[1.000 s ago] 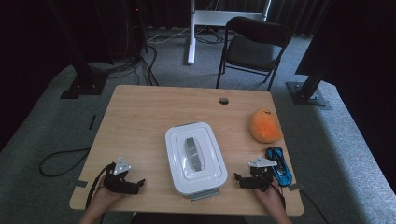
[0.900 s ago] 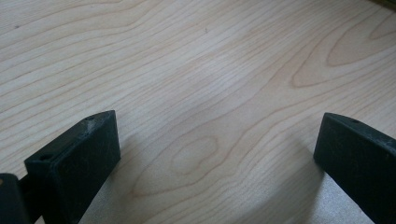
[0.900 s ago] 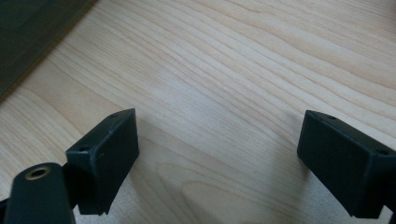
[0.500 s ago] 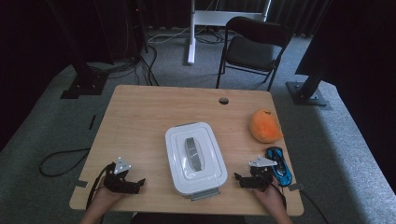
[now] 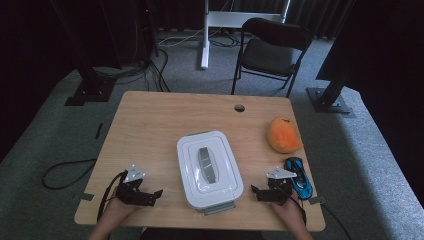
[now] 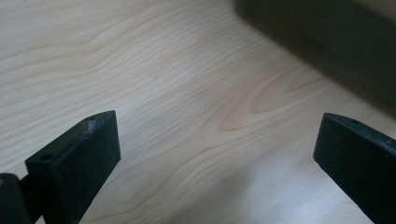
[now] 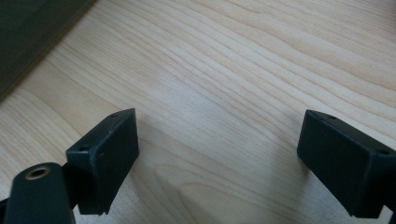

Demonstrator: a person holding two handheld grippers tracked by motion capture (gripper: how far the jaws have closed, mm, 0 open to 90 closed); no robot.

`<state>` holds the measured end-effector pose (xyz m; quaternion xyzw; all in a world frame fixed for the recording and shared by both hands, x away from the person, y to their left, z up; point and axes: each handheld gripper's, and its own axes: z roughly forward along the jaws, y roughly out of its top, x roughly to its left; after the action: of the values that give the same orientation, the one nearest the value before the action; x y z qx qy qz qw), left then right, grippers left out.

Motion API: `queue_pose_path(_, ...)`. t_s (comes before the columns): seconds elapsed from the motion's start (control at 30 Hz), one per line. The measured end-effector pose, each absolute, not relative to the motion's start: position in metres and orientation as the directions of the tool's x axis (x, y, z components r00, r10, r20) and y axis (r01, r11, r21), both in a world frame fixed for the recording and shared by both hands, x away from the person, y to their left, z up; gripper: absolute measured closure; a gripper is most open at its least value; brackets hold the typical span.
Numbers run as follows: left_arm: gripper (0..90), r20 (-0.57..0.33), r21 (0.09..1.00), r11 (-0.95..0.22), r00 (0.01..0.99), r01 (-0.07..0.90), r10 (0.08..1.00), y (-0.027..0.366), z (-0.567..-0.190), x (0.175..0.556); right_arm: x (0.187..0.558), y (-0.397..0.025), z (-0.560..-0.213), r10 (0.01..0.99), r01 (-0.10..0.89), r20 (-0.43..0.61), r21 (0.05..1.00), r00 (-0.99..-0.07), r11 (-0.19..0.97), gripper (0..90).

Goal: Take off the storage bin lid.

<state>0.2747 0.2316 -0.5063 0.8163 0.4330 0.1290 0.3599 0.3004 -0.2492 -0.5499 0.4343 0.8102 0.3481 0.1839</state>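
Resting on a light wood-grain table (image 5: 150, 125) over grey carpet, both grippers sit with jaws spread and empty: left gripper (image 5: 156, 194) at 7 o'clock, right gripper (image 5: 256, 192) at 5 o'clock of the central white lidded container (image 5: 209, 168). No legible writing.

Lidded container (image 5: 209, 168) mid-table (image 5: 150, 125); plush toy (image 5: 283, 134) to its right, toy car (image 5: 299, 177) before that
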Motion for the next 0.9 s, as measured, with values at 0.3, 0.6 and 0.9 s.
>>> queue_pose_path(0.3, 1.1, -0.067, 0.746, -0.389, 0.642, 0.540, 0.763, 0.211, -0.471, 0.263, 0.300, -0.249, -0.550, 0.832, 0.576, 0.004, 0.724, -0.555, 0.380, 11.9)
queue_pose_path(0.6, 1.2, -0.042, 0.780, -0.396, 0.672, 0.485, 0.740, 0.183, -0.432, 0.258, 0.300, -0.249, -0.550, 0.832, 0.576, 0.004, 0.724, -0.555, 0.380, 11.9)
queue_pose_path(0.9, 1.2, -0.060, 0.779, -0.417, 0.718, 0.468, 0.693, 0.154, -0.421, 0.264, 0.300, -0.249, -0.550, 0.832, 0.576, 0.004, 0.724, -0.555, 0.380, 11.9)
